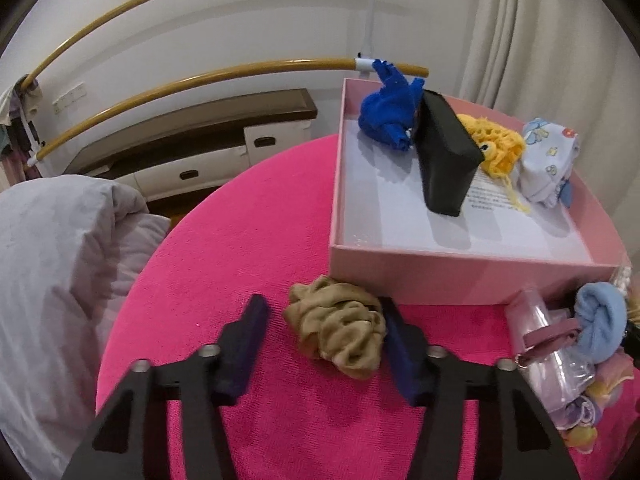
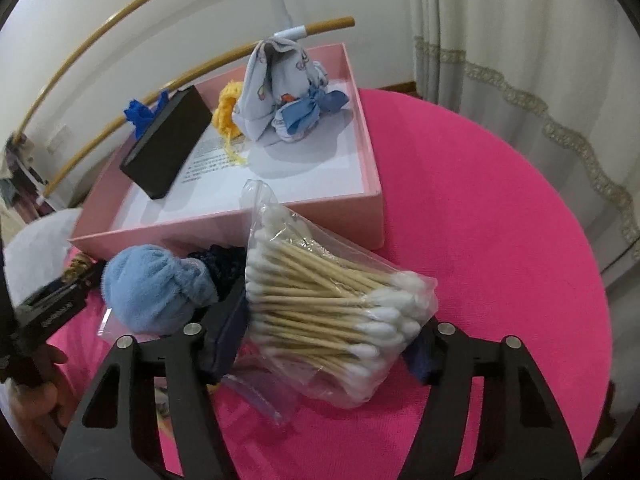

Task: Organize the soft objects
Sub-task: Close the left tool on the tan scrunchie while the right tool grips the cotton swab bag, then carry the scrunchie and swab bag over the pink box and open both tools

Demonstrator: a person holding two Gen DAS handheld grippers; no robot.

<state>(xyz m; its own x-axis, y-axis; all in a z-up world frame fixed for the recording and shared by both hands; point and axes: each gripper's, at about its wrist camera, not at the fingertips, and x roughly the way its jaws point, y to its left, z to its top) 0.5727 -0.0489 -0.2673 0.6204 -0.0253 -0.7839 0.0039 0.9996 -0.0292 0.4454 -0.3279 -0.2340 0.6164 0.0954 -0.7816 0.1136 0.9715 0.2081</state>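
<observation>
A crumpled tan stocking (image 1: 338, 328) lies on the pink table just in front of the pink box (image 1: 452, 280). My left gripper (image 1: 324, 340) is open around it, the right pad touching it. In the box sit a blue cloth (image 1: 388, 114), a black case (image 1: 444, 152), a yellow knit toy (image 1: 498, 148) and a printed baby cloth (image 1: 546, 164). My right gripper (image 2: 328, 340) stands wide open around a clear bag of cotton swabs (image 2: 332, 304). A light blue sock ball (image 2: 154, 292) lies left of it.
A clear pouch with a pink strap (image 1: 544, 340) and small soft toys (image 1: 584, 412) lie at the right of the table. A grey quilt (image 1: 52, 280) lies left. A dark lace item (image 2: 224, 264) sits by the box (image 2: 320, 208). Curtain (image 2: 520, 60) behind.
</observation>
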